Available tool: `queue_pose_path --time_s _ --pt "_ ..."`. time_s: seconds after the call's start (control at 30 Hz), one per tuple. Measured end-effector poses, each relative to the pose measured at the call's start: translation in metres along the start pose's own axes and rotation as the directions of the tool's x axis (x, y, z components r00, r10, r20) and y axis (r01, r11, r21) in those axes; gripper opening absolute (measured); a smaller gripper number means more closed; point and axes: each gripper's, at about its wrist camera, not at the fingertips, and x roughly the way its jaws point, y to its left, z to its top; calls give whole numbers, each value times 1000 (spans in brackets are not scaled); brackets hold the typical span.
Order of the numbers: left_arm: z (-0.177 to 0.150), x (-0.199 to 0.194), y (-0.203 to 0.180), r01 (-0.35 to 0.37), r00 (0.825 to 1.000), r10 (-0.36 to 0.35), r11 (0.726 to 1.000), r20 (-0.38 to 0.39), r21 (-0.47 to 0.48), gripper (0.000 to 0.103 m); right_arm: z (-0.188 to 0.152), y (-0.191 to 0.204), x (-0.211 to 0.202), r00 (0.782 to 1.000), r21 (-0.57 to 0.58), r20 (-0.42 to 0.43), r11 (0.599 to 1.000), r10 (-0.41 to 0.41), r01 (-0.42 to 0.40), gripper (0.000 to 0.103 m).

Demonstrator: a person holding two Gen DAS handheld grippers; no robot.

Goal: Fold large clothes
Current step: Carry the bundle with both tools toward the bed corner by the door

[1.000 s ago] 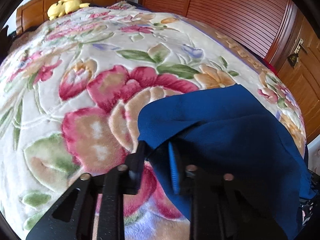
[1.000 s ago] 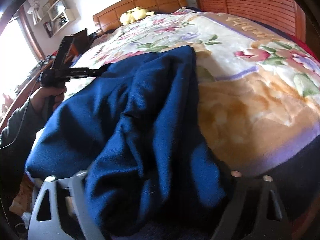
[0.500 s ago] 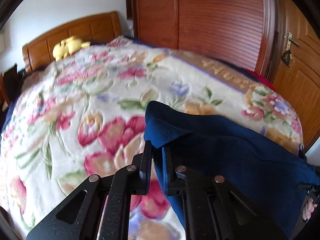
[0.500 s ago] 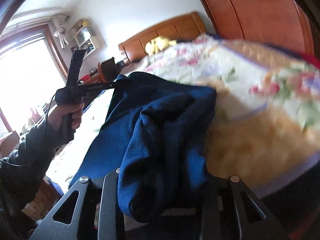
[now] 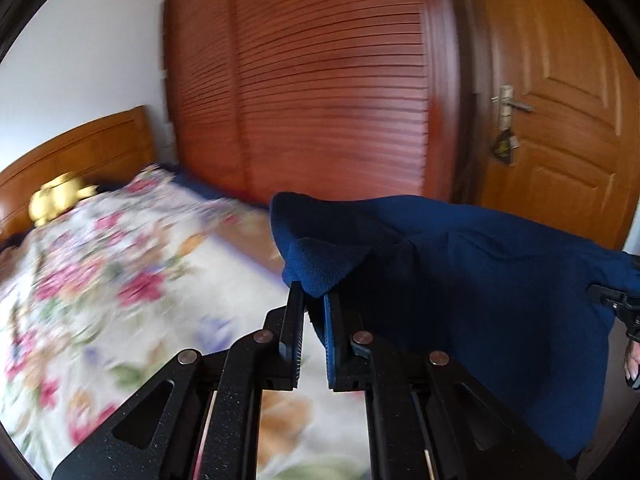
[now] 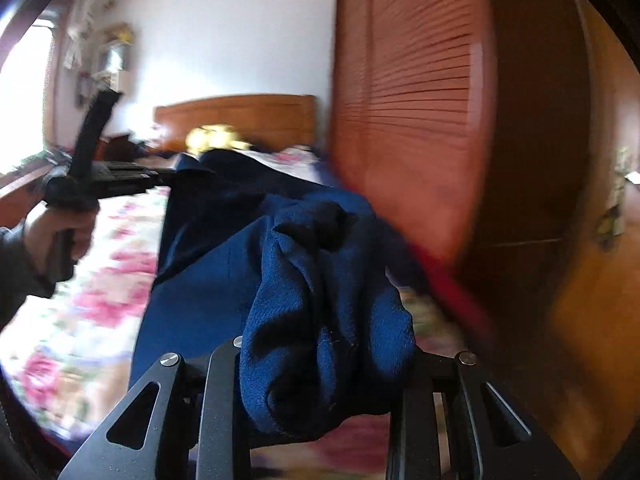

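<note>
A: Blue knit garment [image 5: 480, 280] hangs in the air between both grippers, above the floral bedspread [image 5: 120, 280]; louvred wardrobe [image 5: 320, 80] and door [image 5: 560, 100] stand close beyond the bed's far edge.

B: A second ago it lay on the bedspread; now it is lifted clear.

A: Left gripper [image 5: 314, 300] is pinched nearly closed on a corner; right gripper [image 6: 320, 368] clamps a thick bunched fold, its fingers hidden by cloth; fabric sags, wrinkled.
</note>
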Motion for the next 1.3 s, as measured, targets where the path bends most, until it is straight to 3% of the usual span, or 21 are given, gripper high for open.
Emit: queue_pose_path --time_s 0.13,0.23,0.3,0.37,0.4,0.43,0.53,0.67,0.73,0.77,0.8,0.9,1.0,1.13,1.2,1.3 --pt "18 47 -47 78 997 -77 996 -22 36 11 4 -59 -2 987 -20 -43 988 -155 154 30" --pt "7 92 -73 117 987 -109 991 -116 68 16 -19 -108 15 972 50 -116 976 -207 214 35" --pt "-15 118 -88 112 978 -91 988 -186 104 17 -43 -123 42 957 88 -216 972 -193 216 37" --pt "-31 121 -88 71 984 -50 991 -173 116 17 -71 -134 70 924 115 -336 965 -184 235 41" --pt "-38 120 -84 88 980 -69 991 -188 98 17 -83 -140 80 906 115 -368 957 -208 267 47" --pt "-44 118 -81 101 975 -82 991 -205 84 17 -88 -145 84 904 139 -374 951 -207 275 50" --pt "-58 101 -73 104 976 -82 989 -200 106 25 -85 -159 81 919 251 -363 934 -152 253 56" --pt "-70 74 -64 131 978 -109 984 -178 118 34 -74 -162 78 918 279 -376 930 -123 239 57" --pt "-75 64 -61 157 974 -138 983 -178 99 37 -78 -171 62 926 330 -368 920 -80 210 61" --pt "-78 60 -62 169 972 -152 982 -178 89 40 -80 -170 65 925 350 -374 914 -64 204 70" --pt "-81 51 -59 182 970 -166 980 -178 80 49 -81 -175 60 924 359 -374 907 -78 222 76" --pt "-89 35 -62 200 969 -187 978 -163 65 69 -82 -187 43 920 383 -369 880 -133 280 81" --pt "-96 19 -62 212 968 -203 976 -146 50 75 -75 -179 31 895 269 -366 892 -254 363 81" --pt "-106 -4 -66 204 972 -197 978 -130 46 80 -57 -156 11 901 236 -241 879 -360 414 81" --pt "-112 -13 -68 199 973 -192 979 -130 45 81 -49 -147 9 917 239 -195 890 -348 388 81" --pt "-118 -28 -71 198 972 -190 979 -135 41 82 -52 -133 28 933 211 -219 920 -284 330 81"
